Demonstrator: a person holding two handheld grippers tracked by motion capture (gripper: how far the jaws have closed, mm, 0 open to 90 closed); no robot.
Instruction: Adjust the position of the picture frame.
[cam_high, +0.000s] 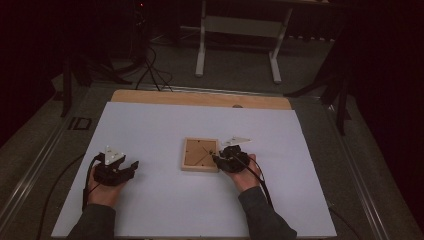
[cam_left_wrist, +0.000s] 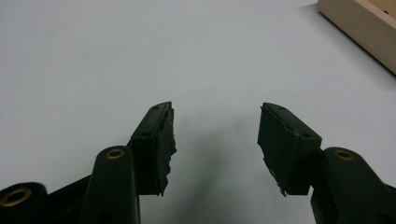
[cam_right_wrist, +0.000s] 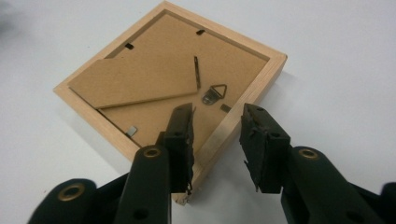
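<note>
The left black two-jaw gripper (cam_high: 131, 165) was held low at the left side, its jaws spread wide with nothing between them, the hand (cam_high: 102, 192) wrapped around its body and the grey-sleeved forearm (cam_high: 95, 222) brought in from below. The right black two-jaw gripper (cam_high: 216, 158) was angled inward to the left, its jaws parted, gripped by the right hand (cam_high: 245, 175).
</note>
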